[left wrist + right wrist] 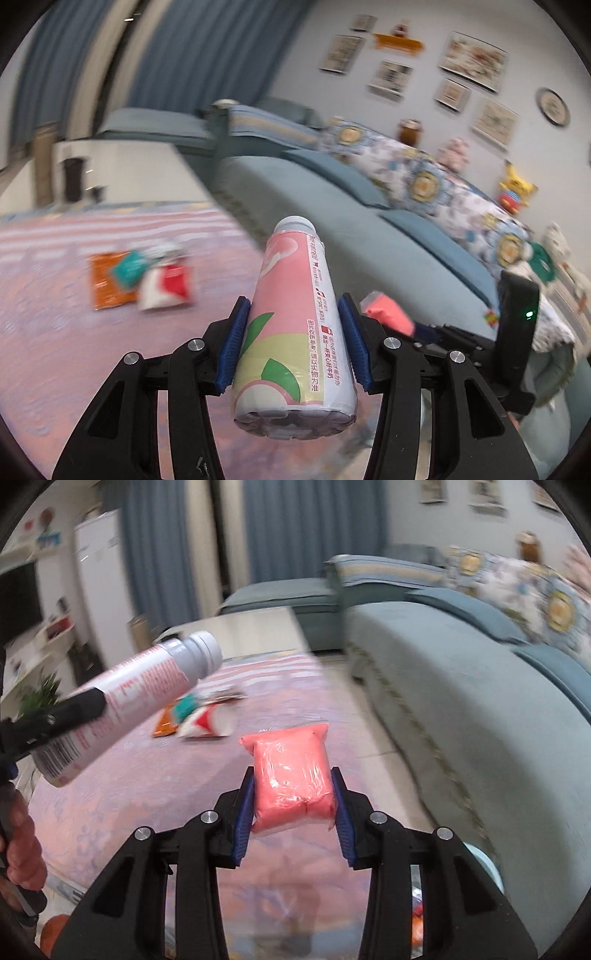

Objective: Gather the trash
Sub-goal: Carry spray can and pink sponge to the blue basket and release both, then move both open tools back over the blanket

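My left gripper (293, 314) is shut on a pink and green drink bottle (295, 317) with a white cap, held in the air above the rug; the bottle also shows in the right wrist view (125, 701). My right gripper (293, 786) is shut on a pink plastic-wrapped packet (293, 775), also seen in the left wrist view (388, 314). Several wrappers, orange, teal and red-white, lie in a pile on the pink rug (140, 277), and show in the right wrist view (199, 716).
A long blue sofa (332, 206) with patterned cushions runs along the right. A low white table (122, 177) stands beyond the rug (110, 794). A white fridge (99, 583) and shelves are at the far left.
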A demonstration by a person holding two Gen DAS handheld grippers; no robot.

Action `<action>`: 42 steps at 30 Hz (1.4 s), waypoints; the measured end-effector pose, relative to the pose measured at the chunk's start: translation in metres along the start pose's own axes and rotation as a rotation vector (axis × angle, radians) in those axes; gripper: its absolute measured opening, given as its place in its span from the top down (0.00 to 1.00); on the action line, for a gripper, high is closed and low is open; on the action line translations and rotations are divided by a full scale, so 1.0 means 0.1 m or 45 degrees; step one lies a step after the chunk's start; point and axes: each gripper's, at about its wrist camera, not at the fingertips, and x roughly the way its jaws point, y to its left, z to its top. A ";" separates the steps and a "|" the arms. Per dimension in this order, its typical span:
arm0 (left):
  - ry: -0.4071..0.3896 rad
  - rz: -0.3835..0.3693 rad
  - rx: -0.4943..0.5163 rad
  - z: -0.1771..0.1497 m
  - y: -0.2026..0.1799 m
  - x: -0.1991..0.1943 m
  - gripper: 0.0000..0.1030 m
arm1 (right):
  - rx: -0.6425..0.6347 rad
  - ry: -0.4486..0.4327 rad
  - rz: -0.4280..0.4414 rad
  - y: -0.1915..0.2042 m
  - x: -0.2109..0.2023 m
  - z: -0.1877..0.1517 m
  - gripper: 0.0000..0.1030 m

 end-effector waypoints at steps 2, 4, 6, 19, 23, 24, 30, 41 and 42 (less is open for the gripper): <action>0.033 -0.068 0.042 0.01 -0.28 0.16 0.54 | 0.095 0.006 -0.066 -0.36 -0.16 -0.13 0.66; 0.085 -0.142 0.092 -0.03 -0.58 0.38 0.54 | 0.178 0.028 -0.126 -0.67 -0.23 -0.29 0.66; 0.133 -0.185 0.135 -0.10 -0.77 0.57 0.54 | 0.240 0.059 -0.179 -0.93 -0.27 -0.44 0.66; 0.619 -0.366 0.289 -1.00 -1.61 2.01 0.54 | 0.669 0.378 -0.327 -2.16 0.05 -1.41 0.65; 0.717 -0.340 0.320 -1.23 -1.61 2.23 0.54 | 0.739 0.425 -0.334 -2.28 0.16 -1.55 0.63; 0.727 -0.339 0.314 -1.25 -1.57 2.26 0.54 | 0.748 0.430 -0.332 -2.30 0.18 -1.58 0.63; 0.727 -0.345 0.234 -1.23 -1.42 2.33 0.45 | 0.776 0.436 -0.341 -2.36 0.23 -1.66 0.50; 0.575 -0.343 0.232 -0.94 -1.31 1.90 0.45 | 0.554 0.286 -0.223 -1.88 0.17 -1.26 0.50; 0.548 -0.338 0.229 -0.87 -1.29 1.82 0.45 | 0.509 0.255 -0.210 -1.77 0.15 -1.17 0.50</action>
